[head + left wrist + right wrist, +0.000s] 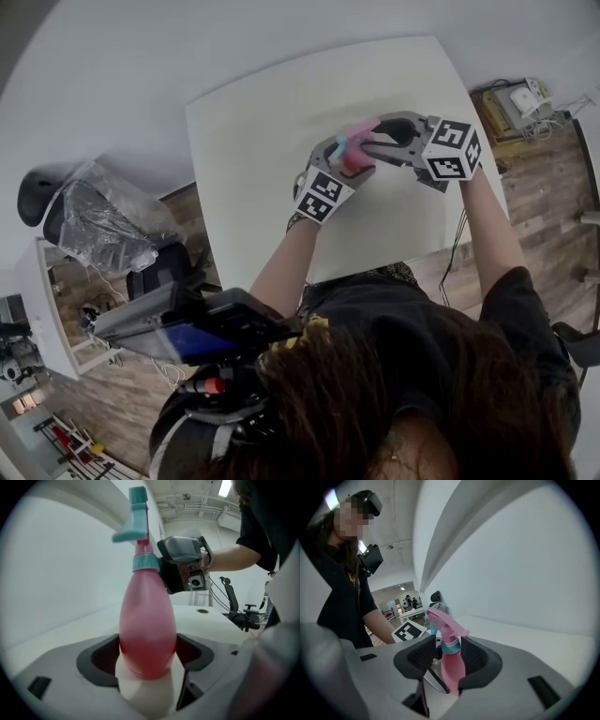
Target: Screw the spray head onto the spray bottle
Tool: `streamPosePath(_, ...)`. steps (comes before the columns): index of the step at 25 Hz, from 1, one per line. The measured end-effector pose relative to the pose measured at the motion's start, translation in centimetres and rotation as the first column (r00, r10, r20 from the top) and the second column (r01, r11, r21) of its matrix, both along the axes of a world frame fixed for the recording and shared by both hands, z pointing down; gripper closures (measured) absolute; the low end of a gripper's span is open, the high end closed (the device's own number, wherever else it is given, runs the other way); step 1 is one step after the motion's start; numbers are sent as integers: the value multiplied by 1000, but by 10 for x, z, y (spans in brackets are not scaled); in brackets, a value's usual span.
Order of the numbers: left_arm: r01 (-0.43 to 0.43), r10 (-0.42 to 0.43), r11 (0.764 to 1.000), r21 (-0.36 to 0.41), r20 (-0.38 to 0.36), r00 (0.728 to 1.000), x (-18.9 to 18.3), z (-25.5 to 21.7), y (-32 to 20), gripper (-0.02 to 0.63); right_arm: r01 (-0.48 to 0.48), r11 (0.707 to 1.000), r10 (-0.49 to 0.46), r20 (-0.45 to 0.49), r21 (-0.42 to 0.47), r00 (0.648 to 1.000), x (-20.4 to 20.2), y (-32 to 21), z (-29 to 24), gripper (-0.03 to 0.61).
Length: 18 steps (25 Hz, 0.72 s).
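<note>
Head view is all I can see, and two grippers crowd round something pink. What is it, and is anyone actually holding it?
Observer: A pink bottle. The left gripper is clamped on it near its base.
Operator: Is the top on it?
Observer: A spray head sits on the neck, with a teal collar under it. How tight it is, I can't tell.
Operator: And the right gripper?
Observer: The right gripper has the collar and neck between its jaws, but a gap shows on one side, so it looks loose.
</note>
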<state>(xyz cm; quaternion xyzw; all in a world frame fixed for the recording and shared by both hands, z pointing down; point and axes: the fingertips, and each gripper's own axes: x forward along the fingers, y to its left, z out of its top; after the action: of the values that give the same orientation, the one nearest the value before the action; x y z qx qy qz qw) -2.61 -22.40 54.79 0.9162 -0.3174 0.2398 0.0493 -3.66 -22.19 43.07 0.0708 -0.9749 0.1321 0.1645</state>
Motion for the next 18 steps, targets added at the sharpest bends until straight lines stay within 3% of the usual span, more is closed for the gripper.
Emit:
streamPosePath(4,-2,2,1000,-3,2,1000,0,1,-1,244,93,996,-93,-21,3,995,-5,-4,0,445)
streamPosePath(7,-4,4,1000,-2,4,1000,-2,1,0,244,113,994,-113,-30,0,993,-8,-3,0,446)
streamPosePath(10,-3,3,1000,-2,5,1000,-2,0,0,244,109,992,-106,-62,59,992,-9,-2,-1,451)
streamPosePath(13,-1,1,1000,-2,4,1000,-2,1,0,244,44,993,-35,-78,106,996,-8,-1,-1,453)
streamPosePath(18,6,-6,1000,0,3,1000,1,0,0,244,-175,977,179,-28,120,983,-3,-3,-2,454)
